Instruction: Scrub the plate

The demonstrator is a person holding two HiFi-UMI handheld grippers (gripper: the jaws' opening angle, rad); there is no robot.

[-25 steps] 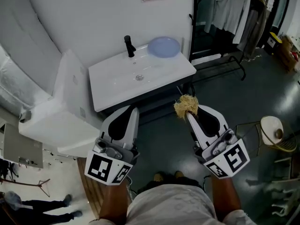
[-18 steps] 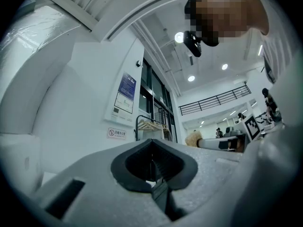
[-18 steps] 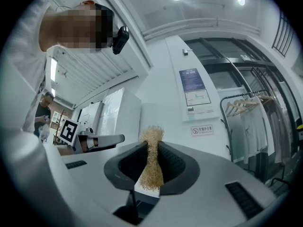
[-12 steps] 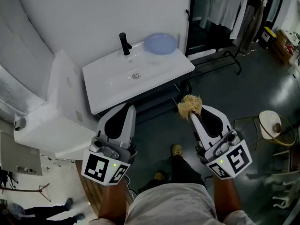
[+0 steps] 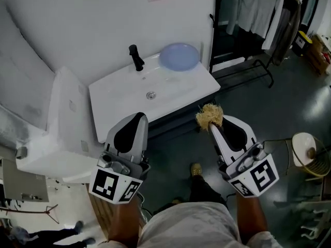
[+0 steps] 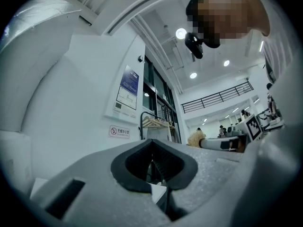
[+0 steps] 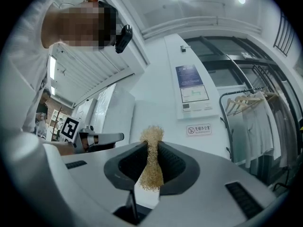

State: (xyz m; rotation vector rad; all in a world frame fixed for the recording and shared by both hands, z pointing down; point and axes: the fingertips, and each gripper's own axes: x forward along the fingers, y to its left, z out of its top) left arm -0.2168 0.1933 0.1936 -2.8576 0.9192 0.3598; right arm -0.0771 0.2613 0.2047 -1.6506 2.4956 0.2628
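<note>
We're nearer the counter (image 5: 116,102) now, left tongs (image 5: 135,115) closed empty, right tongs (image 5: 210,126) pinching the scrubber (image 5: 209,114); unbraced, the plate (image 5: 179,56) at its back right corner may skid.

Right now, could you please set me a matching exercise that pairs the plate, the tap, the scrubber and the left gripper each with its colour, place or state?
Things:
1. plate
2. tap
3. scrubber
4. left gripper

Descriptions:
A. shut, with nothing in it
B. pale blue, on the far right corner of the basin
C. black, standing at the basin's far edge
D. tan and fibrous, clamped in the right gripper

Pairs: 1-B, 2-C, 3-D, 4-A
</note>
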